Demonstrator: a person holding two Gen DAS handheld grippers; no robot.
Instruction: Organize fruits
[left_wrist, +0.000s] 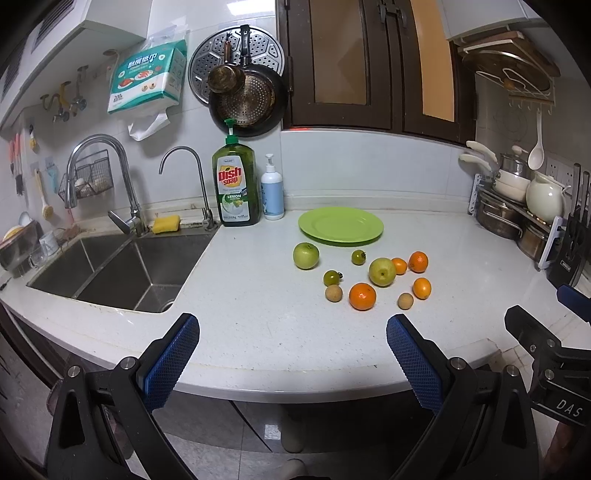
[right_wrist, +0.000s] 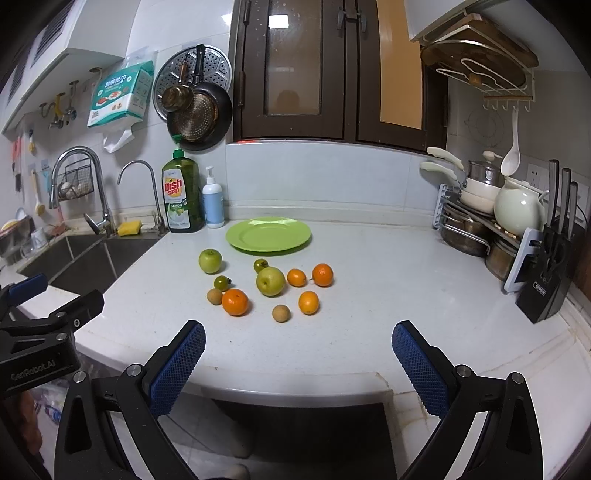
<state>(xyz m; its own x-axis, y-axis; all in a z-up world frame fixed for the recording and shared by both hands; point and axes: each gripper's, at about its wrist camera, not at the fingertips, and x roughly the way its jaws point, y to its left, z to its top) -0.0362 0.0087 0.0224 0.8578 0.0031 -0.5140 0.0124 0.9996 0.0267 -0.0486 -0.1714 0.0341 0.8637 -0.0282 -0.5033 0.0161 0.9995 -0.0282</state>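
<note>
An empty green plate (left_wrist: 340, 225) (right_wrist: 268, 235) sits at the back of the white counter. In front of it lie two green apples (left_wrist: 306, 255) (right_wrist: 270, 281), several oranges such as the big one (left_wrist: 362, 296) (right_wrist: 235, 302), two small green tomatoes (left_wrist: 332, 277) (right_wrist: 222, 283) and two brown round fruits (left_wrist: 405, 300) (right_wrist: 281, 313). My left gripper (left_wrist: 291, 332) is open at the counter's front edge, short of the fruit, holding nothing. My right gripper (right_wrist: 298, 339) is open too, likewise near the front edge with nothing between its fingers.
A steel sink (left_wrist: 110, 269) lies left, with a dish soap bottle (left_wrist: 236, 184) and a white pump bottle (left_wrist: 272, 190) behind. A pot rack (right_wrist: 476, 221) and a knife block (right_wrist: 550, 280) stand at the right. Pans hang on the wall.
</note>
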